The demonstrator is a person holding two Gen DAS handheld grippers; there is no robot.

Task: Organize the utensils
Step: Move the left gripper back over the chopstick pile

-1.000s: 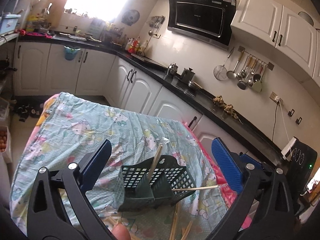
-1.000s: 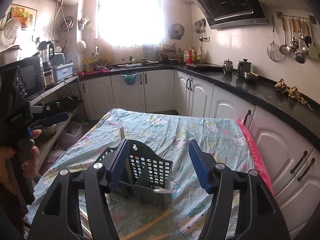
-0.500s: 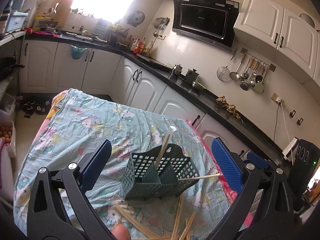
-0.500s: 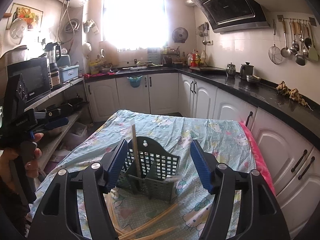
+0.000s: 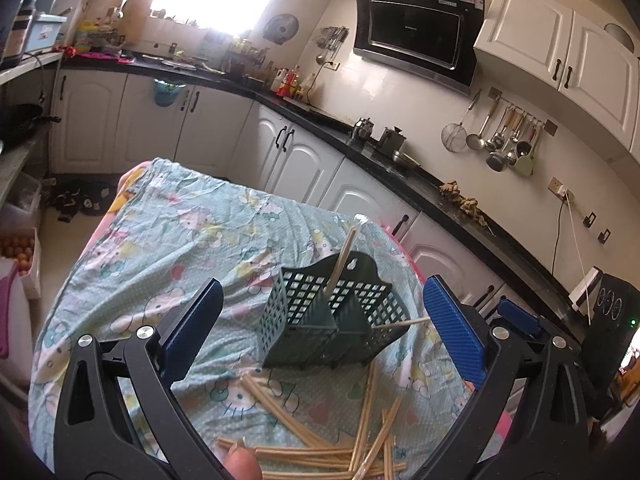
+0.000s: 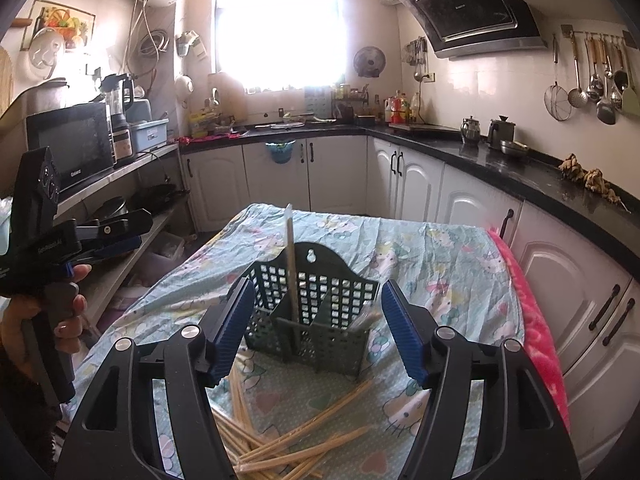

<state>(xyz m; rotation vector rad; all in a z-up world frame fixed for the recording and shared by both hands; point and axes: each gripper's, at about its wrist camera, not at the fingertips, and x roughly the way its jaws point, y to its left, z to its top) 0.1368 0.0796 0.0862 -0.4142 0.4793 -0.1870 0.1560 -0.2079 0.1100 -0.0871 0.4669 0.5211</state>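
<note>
A dark green slotted utensil basket (image 5: 336, 320) (image 6: 316, 316) stands on the table with one chopstick (image 5: 340, 256) (image 6: 290, 264) upright in it and another (image 5: 400, 323) poking out of its right side. Several loose wooden chopsticks (image 5: 320, 452) (image 6: 288, 444) lie scattered on the cloth in front of it. My left gripper (image 5: 320, 324) is open and holds nothing; the basket shows between its blue pads from behind. My right gripper (image 6: 318, 328) is open too, hovering short of the basket. The left gripper (image 6: 96, 236) also shows at the left in the right wrist view, held by a hand.
The table wears a light blue cartoon-print cloth (image 5: 160, 248) over a pink cover (image 6: 532, 320). White cabinets under a black counter (image 6: 500, 168) run behind and to the right. A shelf with a microwave (image 6: 72, 144) stands left. A fingertip (image 5: 240, 464) shows at the bottom edge.
Both grippers have drawn back from the basket, so more of the loose chopsticks on the cloth in front of it come into view. Both stay open and hold nothing.
</note>
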